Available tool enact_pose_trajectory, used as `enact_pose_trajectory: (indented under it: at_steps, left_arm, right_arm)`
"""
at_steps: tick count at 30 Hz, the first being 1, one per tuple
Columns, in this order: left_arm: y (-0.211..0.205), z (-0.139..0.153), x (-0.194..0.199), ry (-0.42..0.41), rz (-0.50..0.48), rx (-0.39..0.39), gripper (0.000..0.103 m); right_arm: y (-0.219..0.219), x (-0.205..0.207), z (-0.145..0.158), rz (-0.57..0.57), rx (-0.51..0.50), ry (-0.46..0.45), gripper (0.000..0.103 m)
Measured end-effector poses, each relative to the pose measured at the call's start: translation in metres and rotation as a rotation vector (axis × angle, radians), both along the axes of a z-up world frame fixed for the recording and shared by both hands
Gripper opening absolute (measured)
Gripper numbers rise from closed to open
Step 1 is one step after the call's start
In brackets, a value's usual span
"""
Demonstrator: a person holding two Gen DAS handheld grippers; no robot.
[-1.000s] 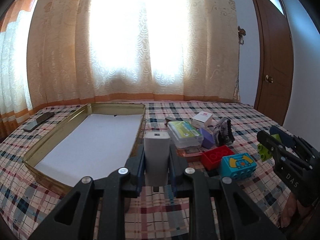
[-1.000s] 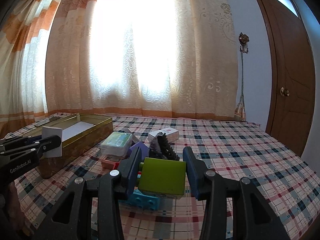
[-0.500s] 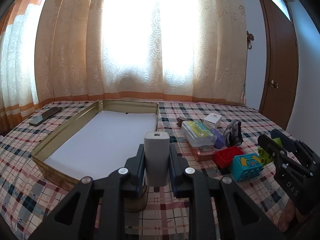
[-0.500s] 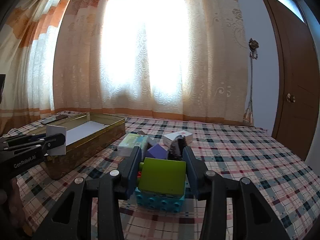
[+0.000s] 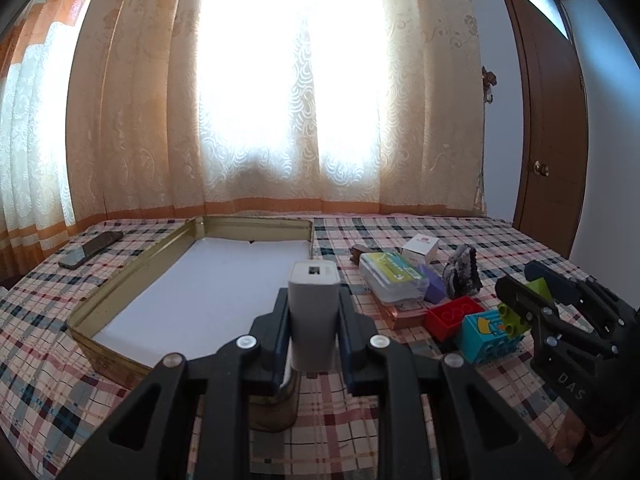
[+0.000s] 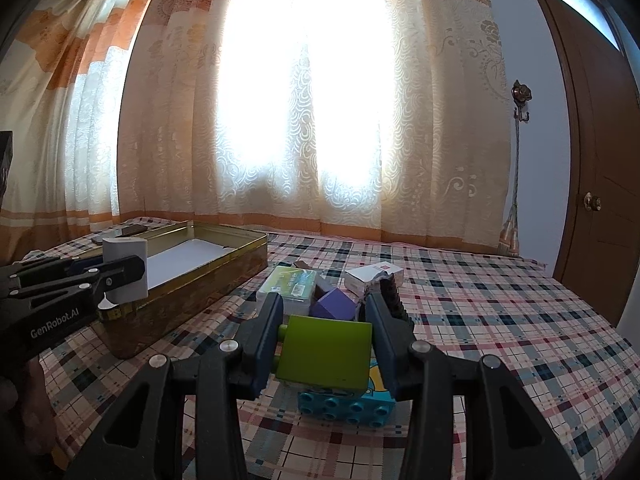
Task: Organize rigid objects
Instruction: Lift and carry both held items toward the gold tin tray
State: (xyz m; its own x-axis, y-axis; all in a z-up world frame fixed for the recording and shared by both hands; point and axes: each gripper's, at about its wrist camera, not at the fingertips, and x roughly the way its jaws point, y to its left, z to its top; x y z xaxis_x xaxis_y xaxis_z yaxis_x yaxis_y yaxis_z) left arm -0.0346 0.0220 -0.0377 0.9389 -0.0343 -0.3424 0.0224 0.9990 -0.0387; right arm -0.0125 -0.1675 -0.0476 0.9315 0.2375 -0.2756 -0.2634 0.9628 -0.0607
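Holding small white rectangular power bank (image 5: pixel 313 312) clamped in left gripper (image 5: pixel 313 322) above near corner of shallow gold metal tin (image 5: pixel 132 276); green plastic toy block (image 6: pixel 326 354) pinched by right gripper (image 6: pixel 326 344). Advance toward 12 o'clock, lower onto white liner, then release.

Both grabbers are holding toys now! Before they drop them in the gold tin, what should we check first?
1. Left hand-held gripper clamps the white power bank: ok.
2. Right hand-held gripper clamps the green block: ok.
3. Gold tin has bare white floor showing: ok.
4. Power bank is past the tin's near rim: cannot tell.
5. Green block is lifted off the blue block: cannot tell.
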Motion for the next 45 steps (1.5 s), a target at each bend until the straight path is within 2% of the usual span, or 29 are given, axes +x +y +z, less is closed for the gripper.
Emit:
enact_pose_trajectory:
  at_steps: [7,16,32,45]
  left_arm:
    - [0.008,0.002,-0.001,-0.009,0.004,-0.014,0.02]
    - [0.018,0.011,-0.008,-0.068,0.018,-0.021,0.02]
    - [0.051,0.005,-0.005,-0.05,0.097,-0.05,0.02]
    - [0.063,0.003,-0.006,-0.044,0.118,-0.059,0.02]
  right_arm:
    - [0.008,-0.002,-0.001,0.018,-0.004,-0.004,0.046]
    - [0.018,-0.002,-0.001,0.044,-0.008,0.002,0.046]
    - [0.042,-0.007,-0.002,0.085,-0.025,0.0,0.046]
    - [0.063,-0.008,-0.002,0.129,-0.042,0.008,0.046]
